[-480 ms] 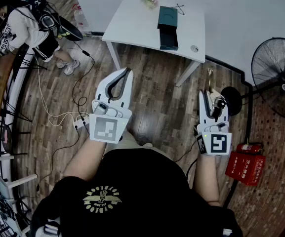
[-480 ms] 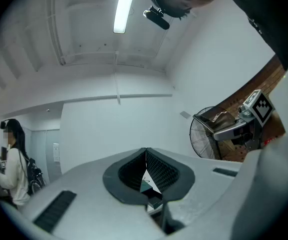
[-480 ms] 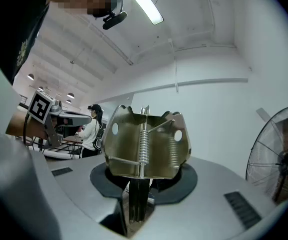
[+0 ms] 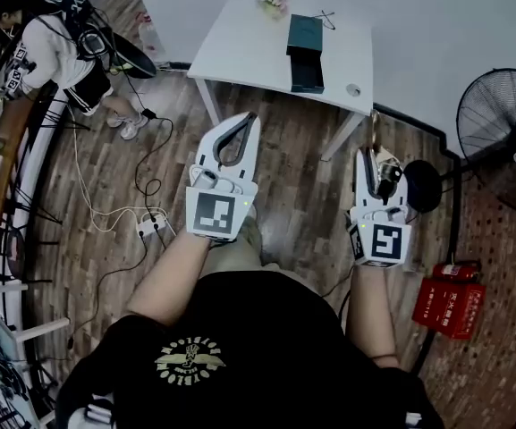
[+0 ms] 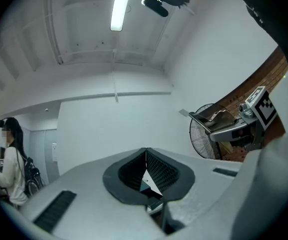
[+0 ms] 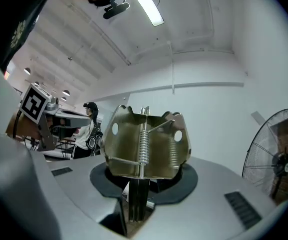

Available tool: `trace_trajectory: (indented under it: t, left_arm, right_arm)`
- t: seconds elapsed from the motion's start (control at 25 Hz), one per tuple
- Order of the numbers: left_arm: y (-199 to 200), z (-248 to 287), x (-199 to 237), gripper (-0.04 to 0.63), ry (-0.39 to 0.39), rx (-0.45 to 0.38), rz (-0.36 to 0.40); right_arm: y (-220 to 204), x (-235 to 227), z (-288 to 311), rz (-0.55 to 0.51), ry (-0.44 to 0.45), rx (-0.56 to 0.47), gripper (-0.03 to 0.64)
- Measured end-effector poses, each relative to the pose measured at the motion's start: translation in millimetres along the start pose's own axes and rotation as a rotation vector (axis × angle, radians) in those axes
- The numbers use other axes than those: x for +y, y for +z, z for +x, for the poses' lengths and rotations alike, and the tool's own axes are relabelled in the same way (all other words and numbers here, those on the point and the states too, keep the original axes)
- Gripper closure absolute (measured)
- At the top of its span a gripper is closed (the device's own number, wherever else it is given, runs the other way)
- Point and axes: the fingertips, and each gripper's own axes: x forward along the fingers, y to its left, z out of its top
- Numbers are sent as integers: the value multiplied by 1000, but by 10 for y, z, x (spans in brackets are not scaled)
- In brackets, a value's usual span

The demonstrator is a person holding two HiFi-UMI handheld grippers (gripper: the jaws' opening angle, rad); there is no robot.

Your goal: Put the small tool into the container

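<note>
- Head view: from head height, facing steeply down at the distant floor. The left gripper and right gripper sit mid-frame. A worktop is at 12 o'clock, a fan at 3 o'clock and a person at 10 o'clock.
- Left gripper view: from the gripper's body, facing along its fingers and tilted up at the wall and ceiling light. The fingers lie very near at 6 o'clock.
- Right gripper view: likewise tilted up. The clip fills the centre, very near.
- Shared: all three views show the fan and the person. Both gripper views catch the ceiling light. Each shows the other gripper, at 3 o'clock in the left's and 9 o'clock in the right's.
</note>
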Motion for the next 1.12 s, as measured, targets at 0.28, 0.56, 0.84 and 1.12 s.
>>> trace_trajectory:
  t: [0.28,0.56,0.84,1.12]
  left_arm:
    - [-258,65,61,586,-7,36,-35]
    - [-516,355,240,586,-10,63,-53]
    - [-747,705,333,586,-36,78,-65]
    - [-965,971,396,586,-63,117,-62]
  right_arm:
    - [-213,37,100,9,0,42,509]
    - [-333,40,469,23,16,61,509]
    - [-476,-27,830,53,25,88,509]
    - [-669,-101,1118,88,26,124,508]
